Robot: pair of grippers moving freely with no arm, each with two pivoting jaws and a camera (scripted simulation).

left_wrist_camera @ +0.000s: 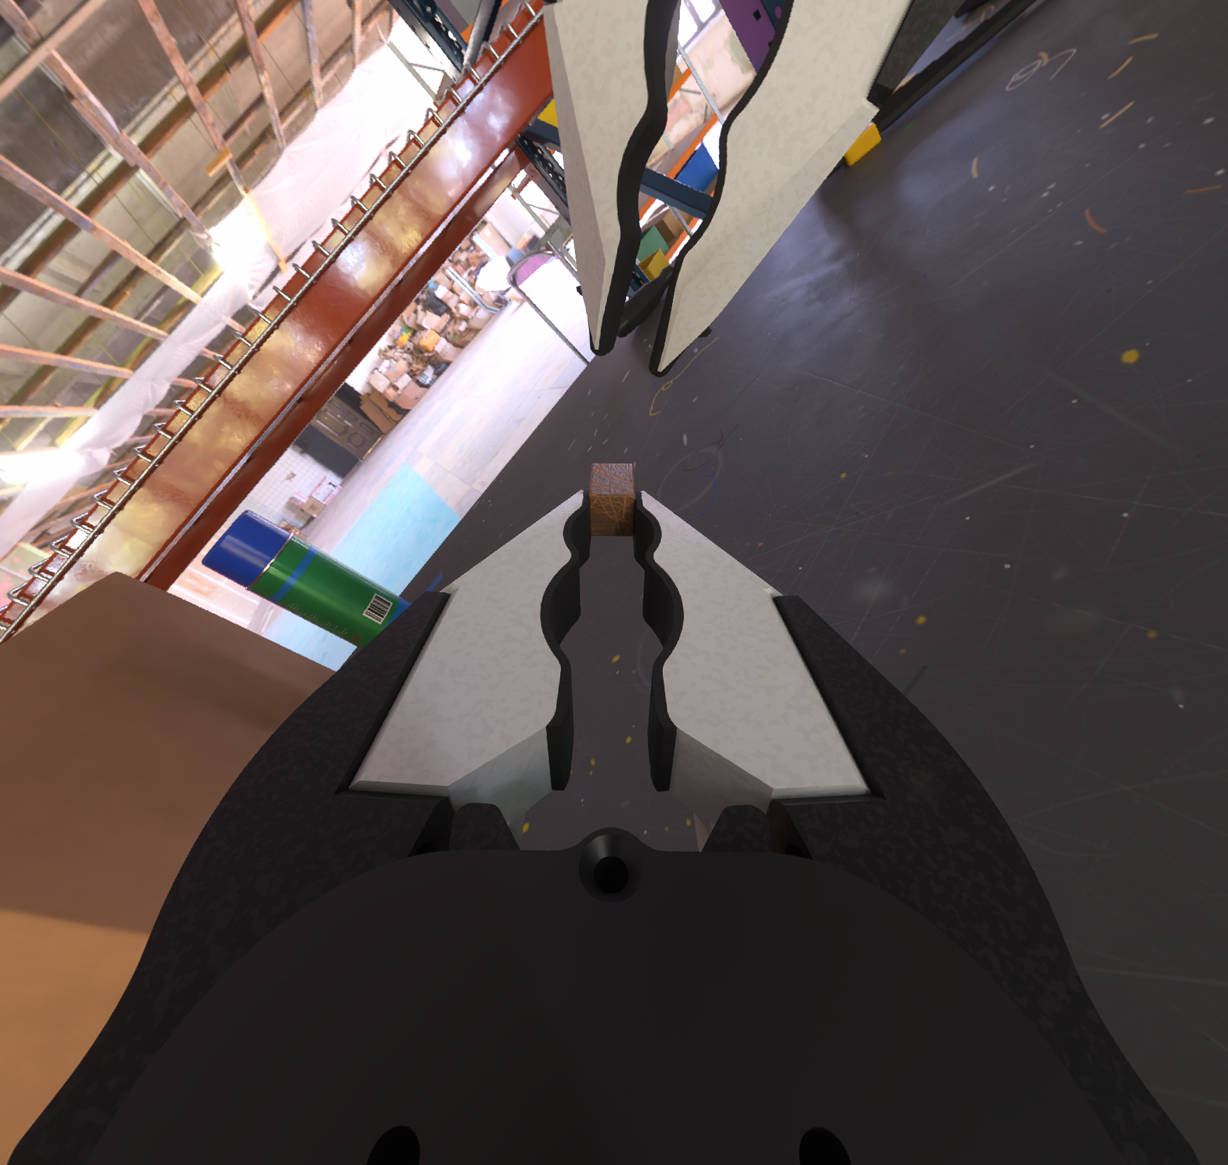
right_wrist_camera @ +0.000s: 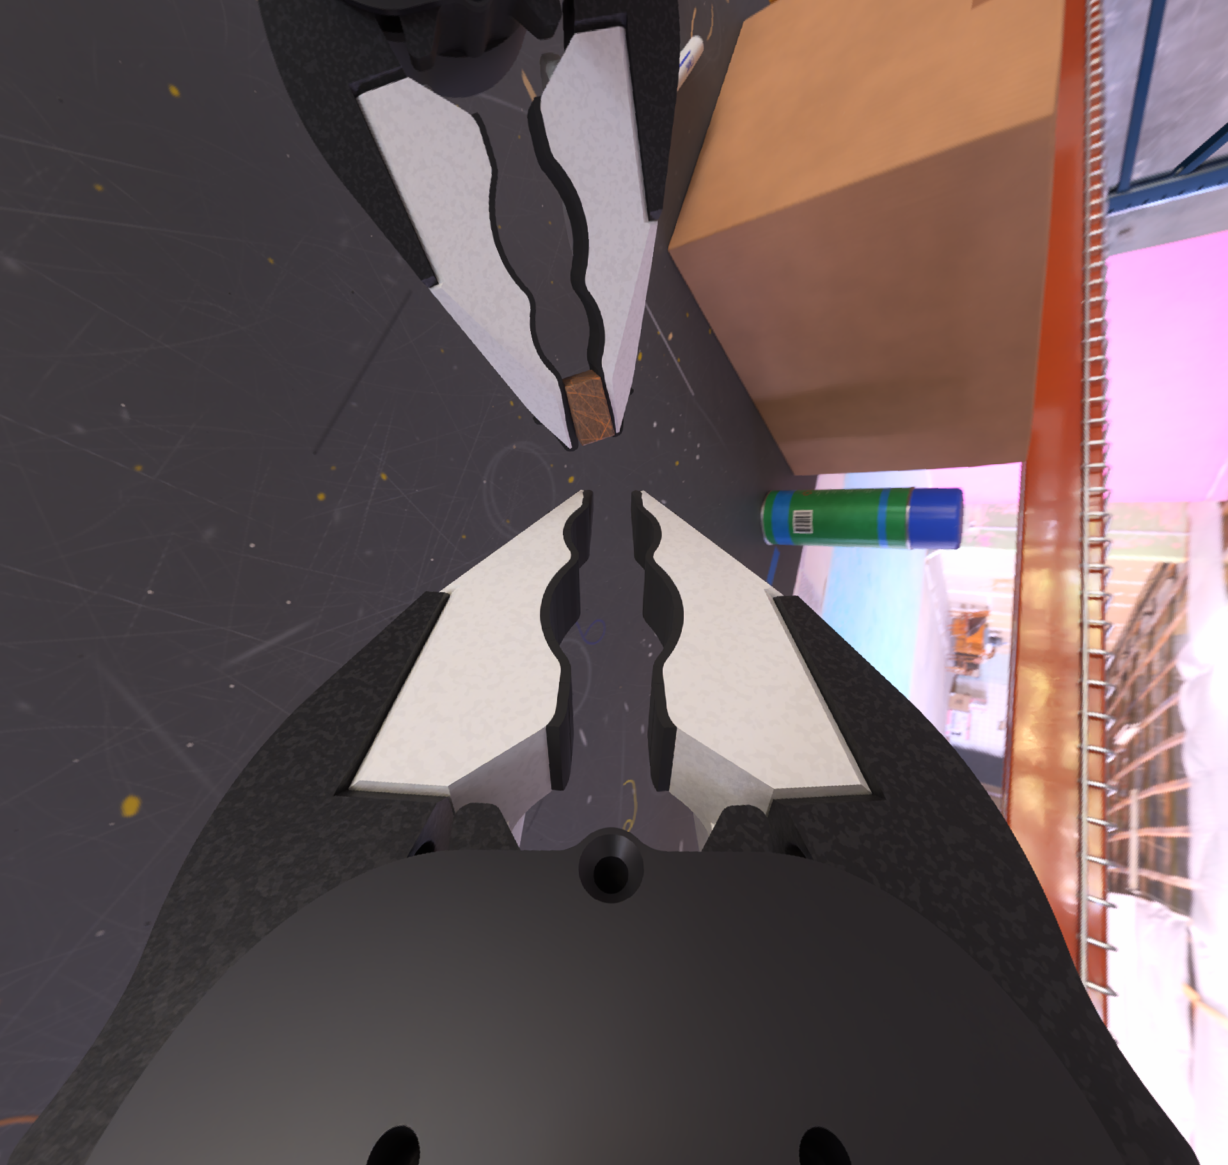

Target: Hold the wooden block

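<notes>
The wooden block (left_wrist_camera: 611, 510) is a small brown cube pinched between the fingertips of my left gripper (left_wrist_camera: 611, 502), held above the dark tabletop (left_wrist_camera: 930, 469). In the right wrist view the block (right_wrist_camera: 586, 409) shows at the tips of the left gripper (right_wrist_camera: 593, 439), which points toward the camera. My right gripper (right_wrist_camera: 611, 502) faces it tip to tip, a short gap below the block, its fingers a little apart with nothing between them. In the left wrist view the right gripper (left_wrist_camera: 630, 359) shows above the block.
A large cardboard box (right_wrist_camera: 864, 236) stands on the table beside both grippers. A green and blue spray can (right_wrist_camera: 857, 516) lies on its side near the table edge. A red-orange rack beam (right_wrist_camera: 1050, 402) runs past the table. A white marker (right_wrist_camera: 688, 63) lies by the box.
</notes>
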